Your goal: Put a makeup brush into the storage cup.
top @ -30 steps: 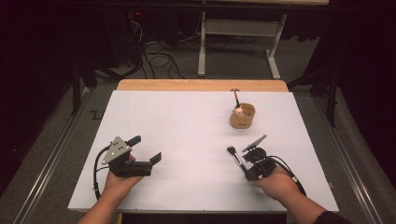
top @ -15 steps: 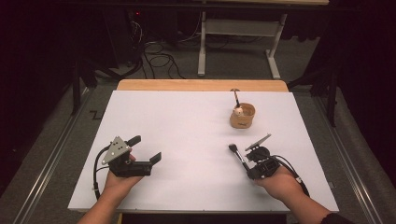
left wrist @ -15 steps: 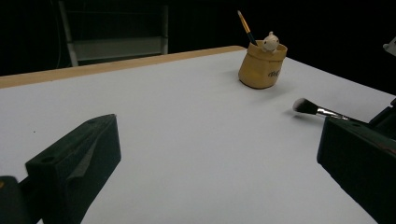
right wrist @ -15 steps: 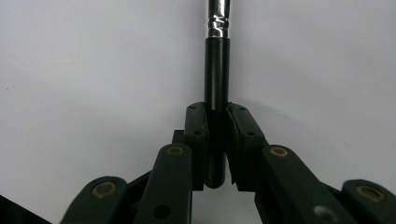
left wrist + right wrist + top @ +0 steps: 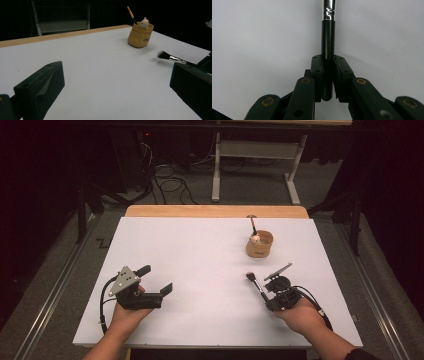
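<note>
My right gripper [image 5: 270,301] rests low over the white table [image 5: 200,255] at the near right, shut on the black handle of a makeup brush [image 5: 256,284]. Its bristled head points away and to the left, just above the surface. In the right gripper view the pads [image 5: 317,67] clamp the handle [image 5: 328,37] near its end. A tan cup [image 5: 260,245] stands beyond it, holding a thin brush [image 5: 253,225] and a small pale figure. My left gripper [image 5: 156,279] sits at the near left, open, with nothing between its jaws. The left gripper view shows the cup [image 5: 140,35] and the held brush [image 5: 172,58].
A wooden strip [image 5: 215,211] runs along the table's far edge. Beyond it are a metal frame [image 5: 255,150] and cables [image 5: 170,182] on the dark floor. A wide bare stretch of table lies between the two grippers.
</note>
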Motion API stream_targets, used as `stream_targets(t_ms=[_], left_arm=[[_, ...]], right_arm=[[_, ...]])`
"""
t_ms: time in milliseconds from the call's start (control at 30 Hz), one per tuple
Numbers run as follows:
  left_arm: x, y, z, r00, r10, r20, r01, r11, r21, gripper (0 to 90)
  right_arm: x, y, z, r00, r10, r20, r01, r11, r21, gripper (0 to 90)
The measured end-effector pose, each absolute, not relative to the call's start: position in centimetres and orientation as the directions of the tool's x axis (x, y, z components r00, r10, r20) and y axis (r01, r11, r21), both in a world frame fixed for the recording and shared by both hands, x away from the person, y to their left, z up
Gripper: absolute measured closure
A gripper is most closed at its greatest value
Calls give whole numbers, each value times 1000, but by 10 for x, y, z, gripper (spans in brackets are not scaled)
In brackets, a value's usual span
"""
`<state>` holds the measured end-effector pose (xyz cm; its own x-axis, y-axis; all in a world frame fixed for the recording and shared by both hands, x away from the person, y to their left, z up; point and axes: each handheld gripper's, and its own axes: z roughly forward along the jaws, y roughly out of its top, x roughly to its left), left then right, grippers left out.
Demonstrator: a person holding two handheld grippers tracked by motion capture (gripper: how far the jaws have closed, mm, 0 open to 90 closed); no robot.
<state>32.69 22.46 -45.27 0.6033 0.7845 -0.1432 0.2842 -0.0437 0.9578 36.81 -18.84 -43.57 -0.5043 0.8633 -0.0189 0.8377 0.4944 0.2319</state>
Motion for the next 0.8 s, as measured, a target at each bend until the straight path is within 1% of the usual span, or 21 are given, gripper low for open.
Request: stream_targets(t_ms=[167,367,500,800], left_arm=[[327,224,-453,603,785,-143,284,-44,958,4],[327,225,-453,604,784,-143,284,-45,958,3],[327,224,-453,605,784,-142,284,-46,958,3],[327,224,-453,604,784,-142,285,-46,957,3]], right_arm=[[369,-191,-435,-492,870,-27,839,482,252,807],[375,-206,-430,-441,897,-39,857,433,277,807],[377,-211,-428,-428,903,-42,860,421,287,807],[377,-212,-434,-407,913,-15,853,386,352,807]])
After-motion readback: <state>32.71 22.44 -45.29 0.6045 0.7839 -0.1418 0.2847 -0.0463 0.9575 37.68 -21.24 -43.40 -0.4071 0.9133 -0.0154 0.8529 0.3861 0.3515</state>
